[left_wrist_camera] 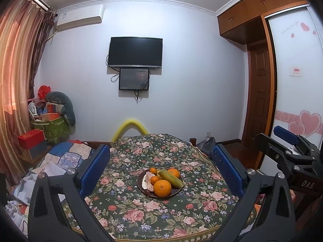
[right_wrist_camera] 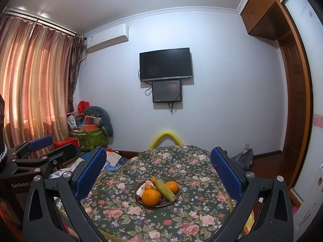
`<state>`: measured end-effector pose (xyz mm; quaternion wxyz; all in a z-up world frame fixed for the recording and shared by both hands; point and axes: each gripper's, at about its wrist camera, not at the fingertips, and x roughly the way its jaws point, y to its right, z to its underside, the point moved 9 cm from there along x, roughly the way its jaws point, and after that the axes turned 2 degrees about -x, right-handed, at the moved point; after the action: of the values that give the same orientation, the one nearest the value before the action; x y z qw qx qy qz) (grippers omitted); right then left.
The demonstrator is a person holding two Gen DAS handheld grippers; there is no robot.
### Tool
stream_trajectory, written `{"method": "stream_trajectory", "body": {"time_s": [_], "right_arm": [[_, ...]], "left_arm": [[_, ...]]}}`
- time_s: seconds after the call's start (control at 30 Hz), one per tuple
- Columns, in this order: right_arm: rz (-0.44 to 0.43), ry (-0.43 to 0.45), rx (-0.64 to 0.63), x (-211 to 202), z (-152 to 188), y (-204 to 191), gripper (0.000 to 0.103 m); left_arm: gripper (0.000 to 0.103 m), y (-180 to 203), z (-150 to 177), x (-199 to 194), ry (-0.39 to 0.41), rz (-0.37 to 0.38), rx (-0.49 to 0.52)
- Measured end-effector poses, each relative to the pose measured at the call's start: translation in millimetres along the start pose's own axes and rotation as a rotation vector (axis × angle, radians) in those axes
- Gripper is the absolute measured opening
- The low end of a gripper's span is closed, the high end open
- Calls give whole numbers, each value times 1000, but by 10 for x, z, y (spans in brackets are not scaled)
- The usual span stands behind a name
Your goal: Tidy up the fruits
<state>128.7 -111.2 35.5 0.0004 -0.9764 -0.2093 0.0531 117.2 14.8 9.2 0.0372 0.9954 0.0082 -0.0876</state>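
Observation:
A dark plate [left_wrist_camera: 177,192] [right_wrist_camera: 176,199] sits in the middle of a table under a floral cloth [left_wrist_camera: 161,217] [right_wrist_camera: 161,221]. On it lie a large orange [left_wrist_camera: 162,188] [right_wrist_camera: 150,197], smaller oranges [left_wrist_camera: 174,172] [right_wrist_camera: 172,187], a green-yellow elongated fruit [left_wrist_camera: 170,178] [right_wrist_camera: 164,189] and a peeled pale fruit [left_wrist_camera: 148,179] [right_wrist_camera: 140,189]. My left gripper [left_wrist_camera: 161,167] stands open, above and short of the plate, with nothing between its blue pads. My right gripper [right_wrist_camera: 158,169] is open too, equally empty. Each gripper shows at the edge of the other's view.
Beyond the table's left edge lies a bed with patchwork fabric and papers [left_wrist_camera: 60,161]. A green box of clutter [left_wrist_camera: 54,125] [right_wrist_camera: 88,139] stands by the curtains. A yellow foam arch [left_wrist_camera: 130,128] [right_wrist_camera: 166,138] rises behind the table. A wardrobe [left_wrist_camera: 292,80] lines the right side.

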Motion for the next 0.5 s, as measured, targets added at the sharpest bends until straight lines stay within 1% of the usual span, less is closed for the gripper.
{"method": "stream_trajectory", "body": {"time_s": [0.5], "right_arm": [[3,1,1,-15,-1,14,103]], "left_arm": [[103,15,12,7,-5,6,1]]}}
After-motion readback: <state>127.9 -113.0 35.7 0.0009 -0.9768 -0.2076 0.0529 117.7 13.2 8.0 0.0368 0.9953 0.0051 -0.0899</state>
